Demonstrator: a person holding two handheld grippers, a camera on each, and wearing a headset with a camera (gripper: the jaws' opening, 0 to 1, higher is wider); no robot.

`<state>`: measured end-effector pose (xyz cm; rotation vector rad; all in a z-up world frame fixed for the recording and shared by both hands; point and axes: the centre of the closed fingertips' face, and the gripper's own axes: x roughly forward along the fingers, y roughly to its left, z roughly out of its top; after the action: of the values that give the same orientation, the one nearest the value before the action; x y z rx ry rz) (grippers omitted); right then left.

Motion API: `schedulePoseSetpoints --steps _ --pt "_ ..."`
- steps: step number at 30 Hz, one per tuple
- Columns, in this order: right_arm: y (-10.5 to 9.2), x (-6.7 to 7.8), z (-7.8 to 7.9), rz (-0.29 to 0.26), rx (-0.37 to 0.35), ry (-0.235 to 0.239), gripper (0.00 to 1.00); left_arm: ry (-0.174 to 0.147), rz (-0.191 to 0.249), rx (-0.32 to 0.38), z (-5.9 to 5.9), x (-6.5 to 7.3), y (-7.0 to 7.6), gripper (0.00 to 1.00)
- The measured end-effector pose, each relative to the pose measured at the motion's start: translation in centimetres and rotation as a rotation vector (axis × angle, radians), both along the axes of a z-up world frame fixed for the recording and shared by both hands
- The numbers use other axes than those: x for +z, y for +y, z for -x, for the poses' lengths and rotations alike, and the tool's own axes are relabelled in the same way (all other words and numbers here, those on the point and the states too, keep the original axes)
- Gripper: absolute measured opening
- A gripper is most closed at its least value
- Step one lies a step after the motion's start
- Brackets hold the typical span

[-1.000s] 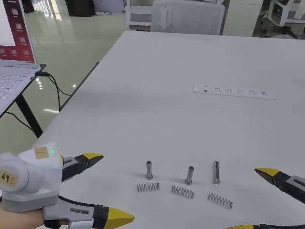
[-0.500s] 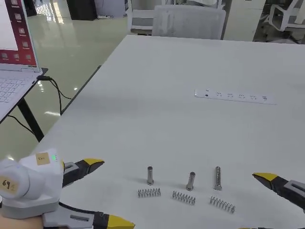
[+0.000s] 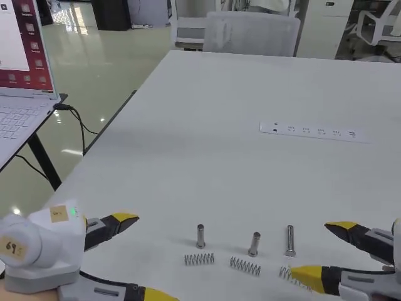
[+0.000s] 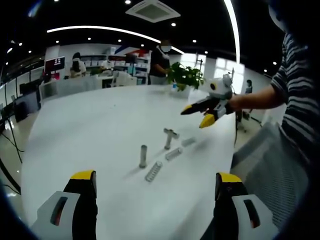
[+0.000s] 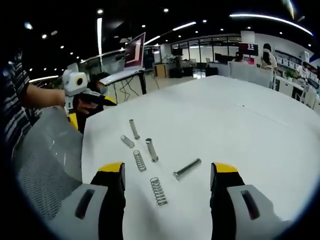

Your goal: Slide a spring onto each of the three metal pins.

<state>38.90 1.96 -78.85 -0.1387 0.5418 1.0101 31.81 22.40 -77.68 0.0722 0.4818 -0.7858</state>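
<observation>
The left tongs and right tongs both gape empty, flanking the middle pin on the white surface. Three springs lie just nearer than it and its neighbours. They look light, squashy, apt to roll or ping away: pinch gently across the coils near one end. The pins seem stiff, smooth steel; grip the headed end.

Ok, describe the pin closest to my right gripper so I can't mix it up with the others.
On the white workbench, near the front edge, there is a row of three metal pins. Yours is the right-end pin, just beside the right gripper. It lies flat on its side, while the middle pin and the left pin stand on end.
</observation>
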Motion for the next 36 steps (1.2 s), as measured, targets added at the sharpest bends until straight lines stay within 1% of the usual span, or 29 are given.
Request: schedulePoseSetpoints --steps 2,5,6,8,9,12,14,15,17,18,19,20,21,23,26,29,34,35,36 --pt "0.0 0.0 -0.5 0.000 -0.019 0.015 0.62 0.001 -0.001 0.001 0.1 -0.1 0.0 0.95" --pt "-0.1 -0.2 -1.1 -0.004 -0.046 0.047 0.58 0.004 0.003 0.002 0.1 -0.2 0.0 0.95" --pt "-0.1 -0.3 -1.4 -0.001 -0.064 0.061 0.57 0.004 0.003 0.002 0.2 -0.2 0.0 0.95" --pt "0.0 -0.5 -1.7 0.005 -0.075 0.079 0.52 0.005 0.002 0.001 0.2 -0.2 -0.1 0.95" --pt "0.2 -0.6 -1.8 0.007 -0.084 0.095 0.51 0.005 0.003 0.002 0.2 -0.2 -0.1 0.95" --pt "0.4 -1.1 -2.5 0.024 -0.129 0.141 0.46 0.004 0.005 0.001 0.1 -0.2 -0.1 0.95" --pt "0.4 -1.4 -2.9 0.043 -0.148 0.160 0.42 0.005 0.006 -0.001 0.1 -0.2 -0.2 0.95" --pt "0.5 -1.5 -3.2 0.051 -0.154 0.158 0.39 0.004 0.006 -0.002 0.1 -0.2 -0.2 0.95" --pt "0.6 -1.9 -3.5 0.065 -0.169 0.180 0.36 0.005 0.006 -0.002 0.1 -0.2 -0.3 0.95" --pt "0.5 -2.2 -3.6 0.082 -0.179 0.198 0.34 0.005 0.006 -0.003 0.1 -0.2 -0.3 0.95" --pt "0.6 -2.3 -3.8 0.091 -0.181 0.204 0.33 0.005 0.006 -0.003 0.1 -0.2 -0.3 0.95" --pt "0.7 -2.3 -4.0 0.091 -0.182 0.198 0.31 0.004 0.005 -0.002 0.1 -0.2 -0.3 0.95" --pt "0.7 -2.5 -4.1 0.107 -0.192 0.208 0.29 0.004 0.006 -0.002 0.1 -0.2 -0.3 0.95" --pt "0.7 -2.9 -4.5 0.120 -0.205 0.221 0.27 0.006 0.007 0.000 0.2 -0.2 -0.2 0.95" --pt "0.9 -3.3 -4.6 0.131 -0.220 0.260 0.25 0.009 0.006 0.002 0.3 -0.4 -0.1 0.95" --pt "0.9 -3.8 -4.8 0.162 -0.235 0.264 0.22 0.012 0.005 0.002 0.4 -0.5 -0.1 0.95" --pt "0.8 -4.5 -5.1 0.187 -0.263 0.305 0.21 0.017 0.010 0.001 0.5 -0.2 -0.1 0.95" --pt "0.9 -4.5 -5.5 0.184 -0.262 0.291 0.20 0.014 0.010 -0.005 0.6 -0.1 -0.1 0.95" --pt "0.7 -4.8 -5.6 0.194 -0.269 0.303 0.20 0.012 0.008 -0.006 0.6 0.0 -0.1 0.95"
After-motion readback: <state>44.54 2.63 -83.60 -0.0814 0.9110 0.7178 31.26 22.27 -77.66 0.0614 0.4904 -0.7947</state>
